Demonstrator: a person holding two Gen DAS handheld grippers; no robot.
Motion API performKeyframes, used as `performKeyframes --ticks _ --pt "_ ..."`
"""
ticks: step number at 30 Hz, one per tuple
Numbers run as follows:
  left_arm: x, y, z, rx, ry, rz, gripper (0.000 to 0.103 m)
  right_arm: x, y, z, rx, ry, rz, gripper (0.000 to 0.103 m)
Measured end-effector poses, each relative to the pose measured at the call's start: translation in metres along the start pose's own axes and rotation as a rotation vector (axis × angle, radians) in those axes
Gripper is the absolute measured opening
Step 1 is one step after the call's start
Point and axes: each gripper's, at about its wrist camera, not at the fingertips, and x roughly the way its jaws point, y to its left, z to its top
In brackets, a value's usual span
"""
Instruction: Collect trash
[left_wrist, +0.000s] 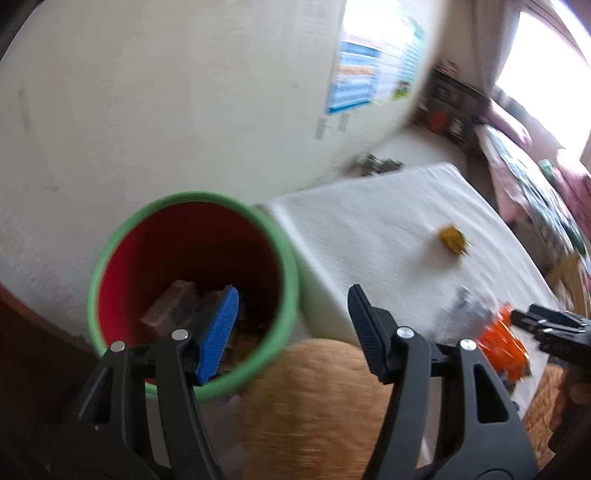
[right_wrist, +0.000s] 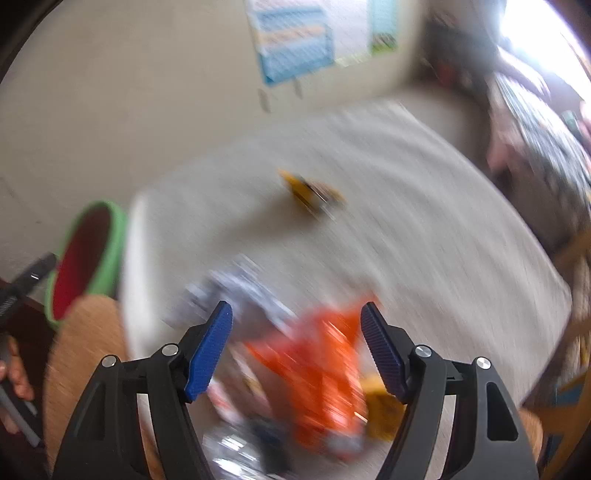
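A bin (left_wrist: 110, 254) with a green rim and red inside stands beside the white-clothed table (left_wrist: 369, 221); a brown packet (left_wrist: 170, 306) and other scraps lie in it. My left gripper (left_wrist: 291, 321) is open and holds nothing, its blue pad over the bin's mouth. On the table lie an orange wrapper (right_wrist: 321, 369), a silvery wrapper (right_wrist: 240, 288) and a yellow wrapper (right_wrist: 310, 192). My right gripper (right_wrist: 297, 332) is open just above the orange wrapper, which shows blurred between its fingers. I cannot see the pads touching it.
A tan woven seat (left_wrist: 321, 398) sits below the table's near edge, next to the bin. More litter (right_wrist: 384, 410) lies at the table's near edge. A wall with a poster (left_wrist: 365, 74) stands behind. Cluttered shelves (left_wrist: 454, 107) and a bright window fill the far right.
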Motion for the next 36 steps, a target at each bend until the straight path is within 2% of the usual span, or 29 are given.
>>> performKeyframes --ticks 2,5,6,7,8,9,14,18,21,24,28,29,32,35,36 --pt "0.001 -0.021 -0.001 0.05 0.006 -0.03 0.059 0.008 -0.01 -0.011 0.024 0.039 0.005 0.07" --pt "0.006 -0.056 -0.003 0.151 0.018 -0.071 0.061 0.02 -0.02 -0.025 0.057 0.071 0.083 0.065" --pt "0.007 -0.063 -0.004 0.176 0.02 -0.077 0.063 0.021 -0.02 -0.027 0.068 0.07 0.114 0.049" --pt "0.01 -0.071 -0.005 0.204 0.022 -0.086 0.063 0.022 -0.022 -0.027 0.085 0.078 0.144 0.039" --pt "0.014 -0.08 -0.006 0.239 0.034 -0.102 0.063 0.02 -0.024 -0.027 0.094 0.076 0.146 0.038" --pt "0.016 -0.086 -0.007 0.258 0.044 -0.112 0.063 0.017 -0.026 -0.026 0.098 0.063 0.147 0.032" --pt "0.023 -0.115 -0.011 0.344 0.071 -0.18 0.066 -0.009 -0.037 -0.017 0.151 -0.03 0.176 0.032" --pt "0.046 -0.137 -0.011 0.374 0.12 -0.242 0.069 -0.026 -0.055 -0.013 0.213 -0.095 0.166 0.032" --pt "0.072 -0.147 -0.013 0.35 0.184 -0.227 0.069 -0.03 -0.069 -0.011 0.252 -0.109 0.149 0.032" --pt "0.088 -0.159 -0.012 0.336 0.212 -0.238 0.069 -0.033 -0.081 -0.013 0.277 -0.115 0.133 0.032" --pt "0.098 -0.18 -0.014 0.417 0.207 -0.222 0.068 -0.03 -0.092 -0.016 0.303 -0.11 0.122 0.032" --pt "0.1 -0.183 -0.015 0.432 0.202 -0.212 0.064 -0.03 -0.094 -0.017 0.309 -0.109 0.123 0.032" --pt "0.103 -0.18 -0.015 0.419 0.197 -0.193 0.04 -0.028 -0.093 -0.017 0.317 -0.107 0.134 0.033" --pt "0.1 -0.173 -0.01 0.373 0.194 -0.207 0.034 -0.022 -0.087 -0.014 0.303 -0.094 0.151 0.035" --pt "0.097 -0.171 -0.009 0.368 0.188 -0.204 0.034 -0.019 -0.083 -0.013 0.291 -0.077 0.162 0.038"
